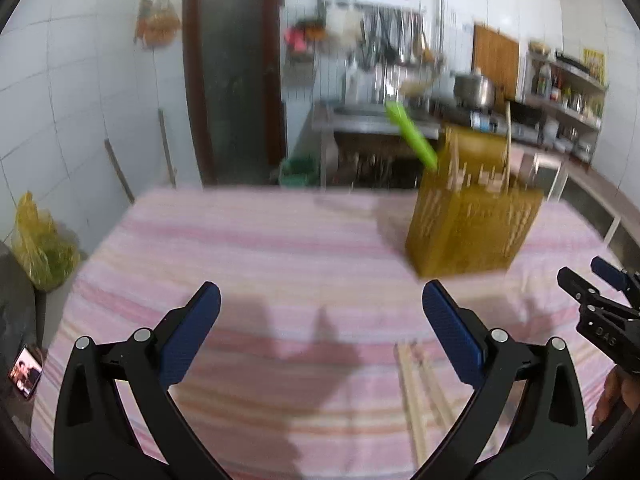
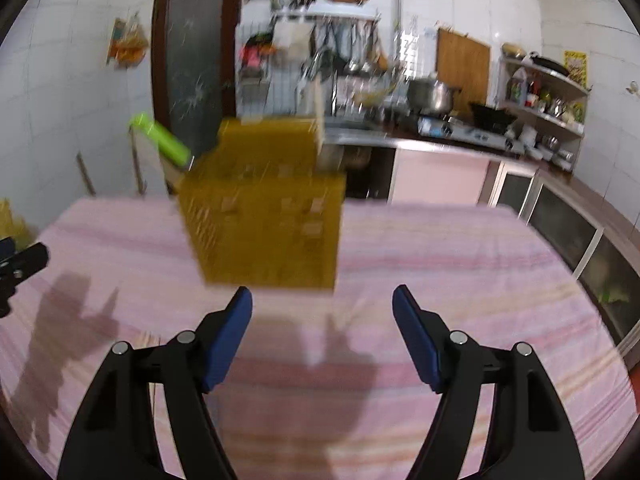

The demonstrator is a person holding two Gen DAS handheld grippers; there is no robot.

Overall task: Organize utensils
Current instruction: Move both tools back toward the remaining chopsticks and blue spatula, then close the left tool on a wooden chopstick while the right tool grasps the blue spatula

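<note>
A yellow slotted utensil holder (image 1: 472,224) stands on the pink striped tablecloth (image 1: 248,248); several chopsticks and a green-handled utensil (image 1: 412,136) stick out of it. Loose wooden chopsticks (image 1: 420,392) lie on the cloth near my left gripper's right finger. My left gripper (image 1: 320,304) is open and empty above the cloth. My right gripper (image 2: 322,306) is open and empty just in front of the holder (image 2: 264,220), and the green handle (image 2: 160,140) shows at the holder's left. Both views are motion-blurred.
A kitchen counter with a pot and stove (image 2: 440,120) runs behind the table, with shelves at the right. A door (image 1: 236,72) is at the back. A yellow bag (image 1: 36,244) and a phone (image 1: 26,372) sit left of the table.
</note>
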